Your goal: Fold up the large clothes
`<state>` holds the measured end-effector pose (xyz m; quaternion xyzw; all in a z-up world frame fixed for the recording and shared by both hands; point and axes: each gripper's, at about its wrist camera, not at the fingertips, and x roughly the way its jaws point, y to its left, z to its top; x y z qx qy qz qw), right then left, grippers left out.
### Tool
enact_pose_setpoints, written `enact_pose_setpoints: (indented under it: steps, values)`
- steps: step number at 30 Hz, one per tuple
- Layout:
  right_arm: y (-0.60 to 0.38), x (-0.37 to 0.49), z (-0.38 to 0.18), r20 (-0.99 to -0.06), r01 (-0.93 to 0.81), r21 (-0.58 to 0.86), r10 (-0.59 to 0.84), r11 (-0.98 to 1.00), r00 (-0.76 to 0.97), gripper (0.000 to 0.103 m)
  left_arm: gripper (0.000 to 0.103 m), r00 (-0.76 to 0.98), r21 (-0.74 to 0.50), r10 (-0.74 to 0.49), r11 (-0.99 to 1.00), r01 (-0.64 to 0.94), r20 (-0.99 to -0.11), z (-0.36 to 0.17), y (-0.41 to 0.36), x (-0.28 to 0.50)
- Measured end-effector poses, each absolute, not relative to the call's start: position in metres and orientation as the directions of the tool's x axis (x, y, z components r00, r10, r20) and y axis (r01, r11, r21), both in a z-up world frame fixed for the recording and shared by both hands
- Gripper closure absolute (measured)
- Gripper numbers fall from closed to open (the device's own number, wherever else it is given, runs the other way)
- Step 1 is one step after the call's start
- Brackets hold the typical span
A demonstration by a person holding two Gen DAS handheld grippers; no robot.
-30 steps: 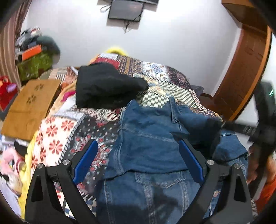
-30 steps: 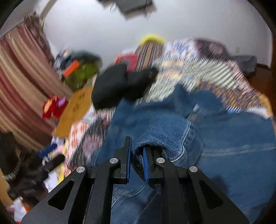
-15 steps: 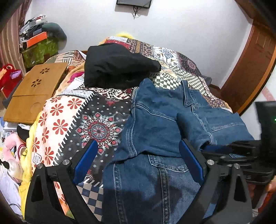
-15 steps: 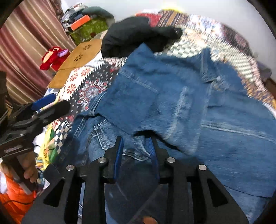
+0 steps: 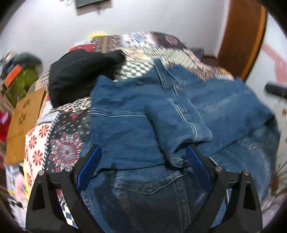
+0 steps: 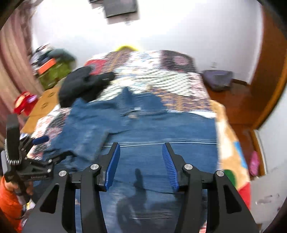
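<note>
We log a blue denim jacket [image 5: 136,125] spread across the patterned bedspread [image 5: 66,143], taking up most of the near half of the bed. In the left wrist view one sleeve [image 5: 177,121] lies folded over the jacket's body, its cuff end bunched just in front of the right-hand pad. The collar [image 5: 165,77] points toward the far end of the bed.

The left gripper [image 5: 143,164] has its jaws wide apart, hovering over the jacket's lower part; nothing sits between the blue pads [image 5: 89,166]. We see the same gripper from the side in the right wrist view [image 6: 41,157], near the jacket's left edge, held by a hand [image 6: 12,186] with an orange sleeve.

The right gripper [image 6: 140,166] also has its jaws apart, holding nothing, above the jacket's [image 6: 152,129] broad flat panel. Whether its pads touch the cloth we cannot tell; both views are motion-blurred.

A black garment [image 5: 79,71] lies in a heap beyond the jacket's far left corner, touching or overlapping its edge. A brown cut-out board [image 5: 23,121] lies beside the bed on the left. A wooden door [image 5: 242,35] stands at right, and a dark screen [image 6: 120,7] hangs on the white wall.
</note>
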<state>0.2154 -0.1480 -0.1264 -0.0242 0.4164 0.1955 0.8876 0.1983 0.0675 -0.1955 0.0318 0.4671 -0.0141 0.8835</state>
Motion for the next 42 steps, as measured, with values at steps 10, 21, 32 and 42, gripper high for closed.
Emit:
enact_pose_setpoints:
  steps: [10,21,32,42]
  values:
    - [-0.215,0.232,-0.169,-0.808,-0.136,0.169,0.216,0.976,0.548,0.055,0.009,0.475,0.024,-0.025,0.995,0.097,-0.879,-0.232,0.033,0.244]
    - [-0.234,0.234,-0.184,-0.811,-0.088,0.263,0.27,0.961,0.519,0.052,0.085,0.528,-0.049,-0.059,0.998,0.033,-0.847,-0.215,0.067,0.252]
    - [-0.215,0.241,-0.176,-0.796,-0.153,0.235,0.28,0.96,0.537,0.049,0.089,0.628,-0.208,-0.144,0.978,-0.029,-0.765,-0.174,0.107,0.24]
    - [-0.216,0.234,-0.19,-0.814,-0.146,0.25,0.289,0.957,0.504,0.04,0.057,0.54,-0.097,0.052,0.965,-0.245,-0.84,-0.213,0.167,0.217]
